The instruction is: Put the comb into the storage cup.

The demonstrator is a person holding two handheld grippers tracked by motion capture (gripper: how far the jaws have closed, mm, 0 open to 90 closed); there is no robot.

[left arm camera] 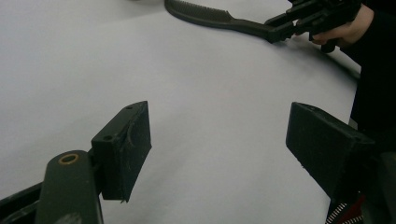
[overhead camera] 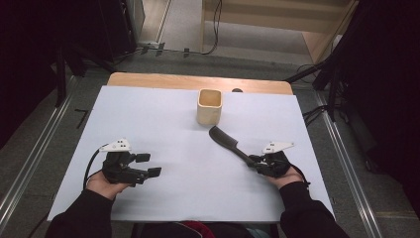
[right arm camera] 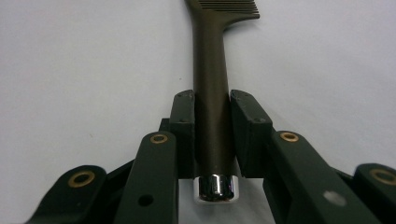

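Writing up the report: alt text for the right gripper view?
The right gripper has its jaws shut on the handle of a dark comb, which lies on a white table. The comb's chrome end cap points at the camera, its teeth away.

I see the white surface evenly lit, dark surroundings beyond it, soft shadows, slightly blurred close-ups.

Comb: matt dark plastic, with a glossy chrome end cap. Tabletop: smooth matt white sheet. Cup beyond comb: pale wood.
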